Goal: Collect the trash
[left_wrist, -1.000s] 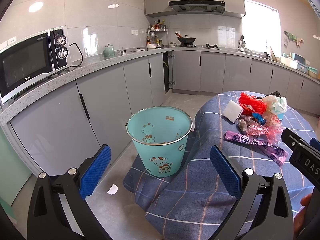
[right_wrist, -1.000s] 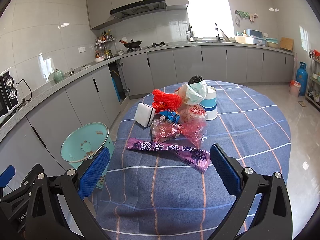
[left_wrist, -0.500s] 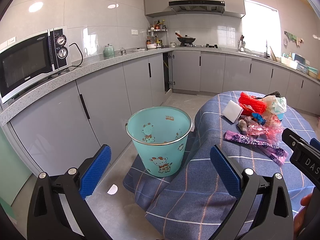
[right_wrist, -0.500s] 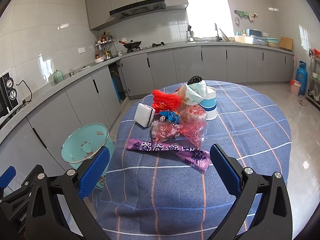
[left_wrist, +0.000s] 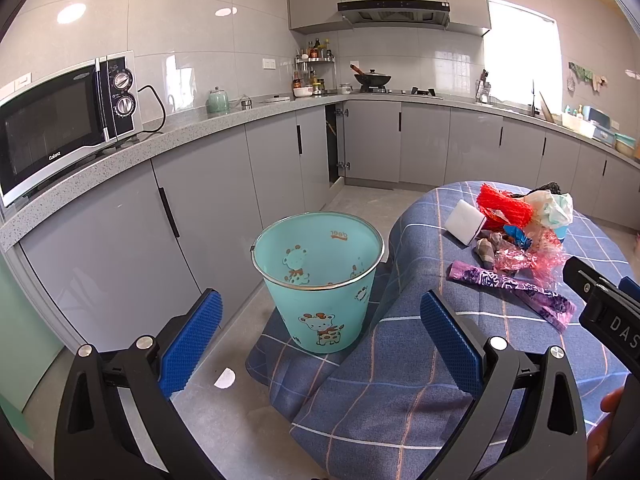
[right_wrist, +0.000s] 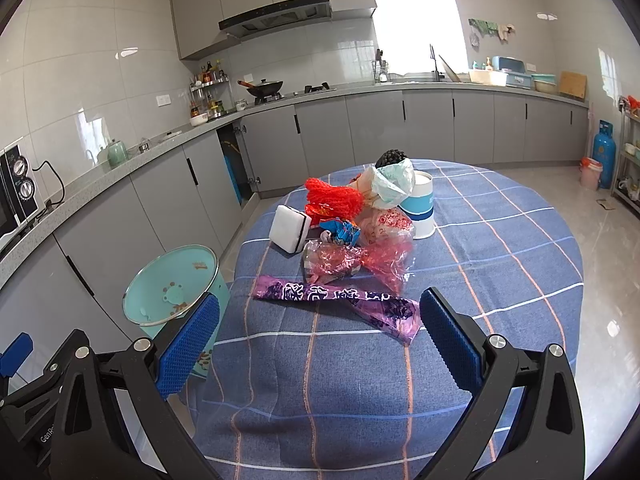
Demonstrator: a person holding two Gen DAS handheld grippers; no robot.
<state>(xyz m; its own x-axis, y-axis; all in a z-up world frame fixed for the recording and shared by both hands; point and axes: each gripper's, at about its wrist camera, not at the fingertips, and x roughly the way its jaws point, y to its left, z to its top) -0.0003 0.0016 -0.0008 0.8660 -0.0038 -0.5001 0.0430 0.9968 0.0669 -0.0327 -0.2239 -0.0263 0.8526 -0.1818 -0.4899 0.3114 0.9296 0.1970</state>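
Observation:
A pile of trash lies on the round table with the blue checked cloth [right_wrist: 500, 264]: a purple wrapper [right_wrist: 340, 300] nearest, pink plastic [right_wrist: 352, 260], a white sponge block [right_wrist: 290, 229], red netting [right_wrist: 334, 196], a pale bag [right_wrist: 394, 184] and a white-and-blue cup [right_wrist: 420, 208]. A teal bin [left_wrist: 318, 276] stands on the floor left of the table, also in the right wrist view [right_wrist: 172, 284]. My right gripper [right_wrist: 320, 344] is open, short of the purple wrapper. My left gripper [left_wrist: 320, 344] is open, near the bin.
Grey kitchen cabinets run along the wall behind the bin. A microwave [left_wrist: 60, 124] sits on the counter at left. The tablecloth hangs down to the floor beside the bin. A blue gas cylinder [right_wrist: 604, 152] stands at the far right.

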